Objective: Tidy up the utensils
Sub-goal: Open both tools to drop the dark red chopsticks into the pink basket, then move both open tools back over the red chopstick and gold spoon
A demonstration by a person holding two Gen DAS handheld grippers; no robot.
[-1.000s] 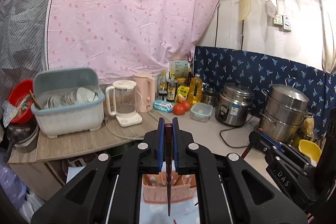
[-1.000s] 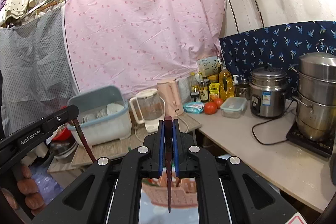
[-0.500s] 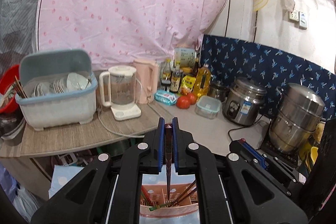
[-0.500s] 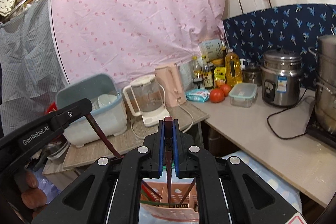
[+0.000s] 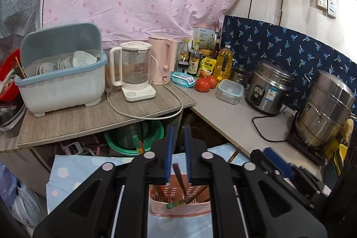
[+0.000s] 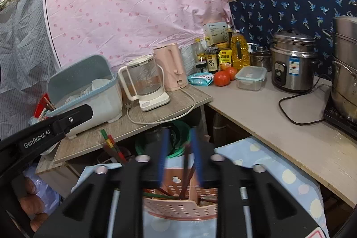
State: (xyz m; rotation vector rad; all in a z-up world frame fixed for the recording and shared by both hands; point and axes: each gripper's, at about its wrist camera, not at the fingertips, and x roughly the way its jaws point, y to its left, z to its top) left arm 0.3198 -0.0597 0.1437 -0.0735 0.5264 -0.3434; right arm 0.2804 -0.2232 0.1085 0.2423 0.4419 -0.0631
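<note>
A pink slotted utensil basket [image 5: 178, 209] stands on the blue patterned cloth [image 5: 67, 173] just below both grippers, with several chopsticks in it. My left gripper [image 5: 178, 133] hangs over it and its jaws are opening. A dark red chopstick [image 5: 178, 177] leans loose between the pads, its lower end in the basket. In the right wrist view my right gripper [image 6: 179, 135] is blurred and its jaws are opening too. Another dark chopstick [image 6: 187, 162] stands free between them, down in the basket [image 6: 178, 206]. A red-and-green chopstick [image 6: 109, 139] pokes up to the left.
A wooden shelf holds a dish rack [image 5: 60, 81], a glass kettle [image 5: 133, 73] and a pink kettle [image 5: 162, 61]. On the counter at the right are bottles, tomatoes [image 5: 205, 83], a rice cooker [image 5: 270, 88] and a steel pot [image 5: 328, 108]. A green basin [image 5: 136, 137] sits under the shelf.
Both grippers have come down over the pink basket. Each was shut on a dark red chopstick; both jaws have parted, and the chopsticks now stand loose in the basket.
</note>
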